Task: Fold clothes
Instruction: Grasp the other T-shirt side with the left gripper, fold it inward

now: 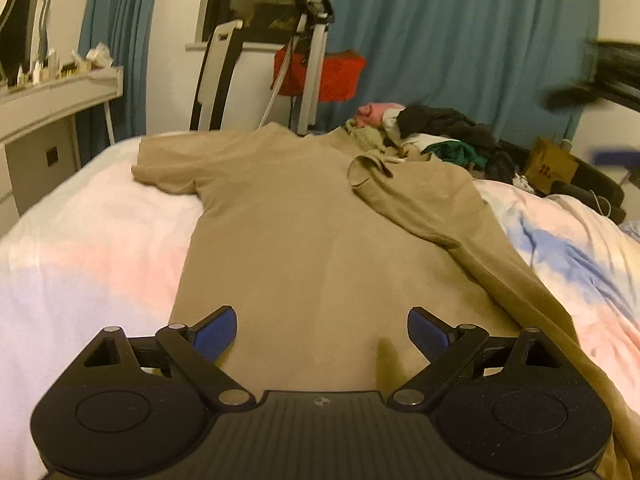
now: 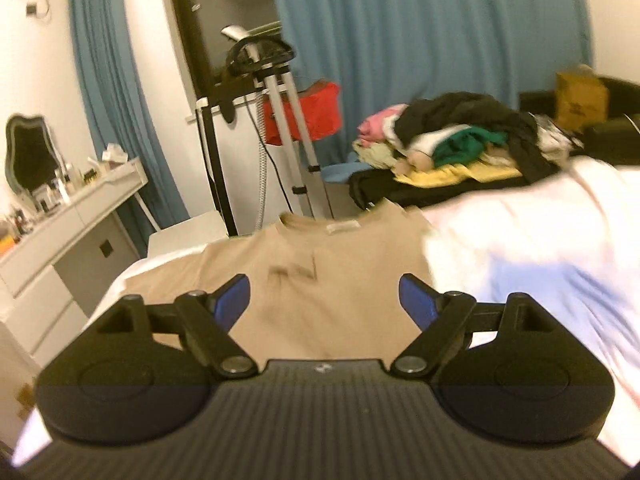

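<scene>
T-shirt tan, spread flat mid-bed, right side folded inward. Left gripper jaws wide apart, empty, over shirt hem. Right gripper wide apart, empty, above shirt.

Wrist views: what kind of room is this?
Most likely a home bedroom. A tan t-shirt lies spread on a bed, a dressing table with a mirror stands at the left, and a clothes pile waits beyond. Both grippers are open.

Both wrist views face curtains (sharing shirt) across bed.
</scene>
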`<action>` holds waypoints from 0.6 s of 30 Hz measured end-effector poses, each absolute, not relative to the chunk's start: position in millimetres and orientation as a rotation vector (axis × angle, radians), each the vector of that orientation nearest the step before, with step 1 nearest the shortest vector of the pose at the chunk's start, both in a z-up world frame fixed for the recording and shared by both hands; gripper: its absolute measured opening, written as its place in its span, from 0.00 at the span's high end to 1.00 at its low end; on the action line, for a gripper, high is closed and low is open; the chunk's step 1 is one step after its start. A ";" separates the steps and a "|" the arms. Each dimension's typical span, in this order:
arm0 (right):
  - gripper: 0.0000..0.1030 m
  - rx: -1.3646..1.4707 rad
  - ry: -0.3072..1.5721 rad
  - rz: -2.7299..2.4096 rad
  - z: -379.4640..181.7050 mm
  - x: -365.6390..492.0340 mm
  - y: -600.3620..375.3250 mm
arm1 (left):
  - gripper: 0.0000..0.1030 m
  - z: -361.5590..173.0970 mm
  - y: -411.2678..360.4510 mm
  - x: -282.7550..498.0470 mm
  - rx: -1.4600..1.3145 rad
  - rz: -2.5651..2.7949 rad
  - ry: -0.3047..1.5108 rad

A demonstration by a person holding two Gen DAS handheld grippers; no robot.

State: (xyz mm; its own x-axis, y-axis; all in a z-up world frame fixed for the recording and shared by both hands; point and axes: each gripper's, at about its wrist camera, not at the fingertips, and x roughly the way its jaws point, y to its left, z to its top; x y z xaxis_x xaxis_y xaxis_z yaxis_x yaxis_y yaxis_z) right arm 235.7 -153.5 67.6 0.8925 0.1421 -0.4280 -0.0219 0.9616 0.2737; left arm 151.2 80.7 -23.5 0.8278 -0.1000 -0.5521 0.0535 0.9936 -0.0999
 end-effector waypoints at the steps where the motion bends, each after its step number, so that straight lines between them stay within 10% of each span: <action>1: 0.19 0.289 0.452 0.090 66.0 213.5 -159.6 | 0.09 -21.5 77.2 146.0 -0.066 -0.084 0.585; 18: 0.19 0.538 0.260 -0.179 47.4 65.8 -307.0 | 0.24 1.6 -58.5 52.6 -0.044 -0.394 0.759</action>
